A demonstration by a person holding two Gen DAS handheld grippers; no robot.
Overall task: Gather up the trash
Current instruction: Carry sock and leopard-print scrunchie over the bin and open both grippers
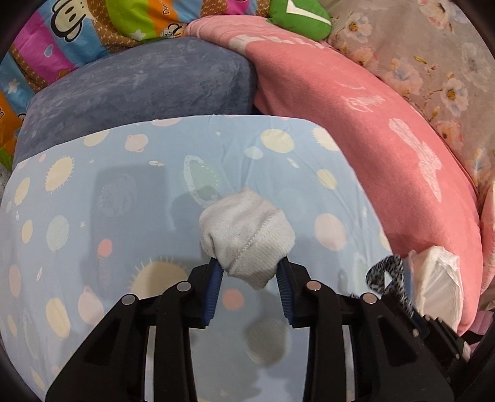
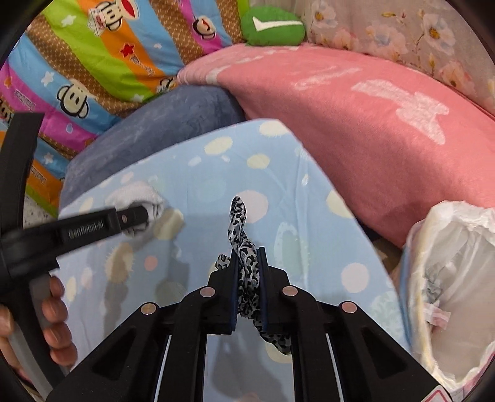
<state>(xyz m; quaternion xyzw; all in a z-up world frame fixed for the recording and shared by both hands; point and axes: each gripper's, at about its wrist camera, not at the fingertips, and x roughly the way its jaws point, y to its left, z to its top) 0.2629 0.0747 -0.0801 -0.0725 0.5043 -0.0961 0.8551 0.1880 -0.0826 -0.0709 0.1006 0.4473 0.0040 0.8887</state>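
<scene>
My left gripper [image 1: 250,269] is shut on a balled white sock [image 1: 246,236] and holds it just above the light blue spotted sheet [image 1: 123,191]. In the right wrist view the left gripper [image 2: 136,216] and the sock [image 2: 139,193] show at the left. My right gripper [image 2: 248,256] is shut on a black and white leopard-print strip of cloth [image 2: 239,228], which sticks up past the fingertips and hangs below them. That cloth also shows in the left wrist view [image 1: 386,275]. A white plastic bag [image 2: 448,278] stands open at the right.
A pink blanket [image 1: 355,130] lies right of the sheet, a grey-blue cushion [image 1: 139,83] behind it. A striped cartoon quilt [image 2: 102,58], a green pillow [image 2: 272,27] and a floral cover [image 1: 433,62] lie at the back. The person's hand [image 2: 52,321] holds the left gripper's handle.
</scene>
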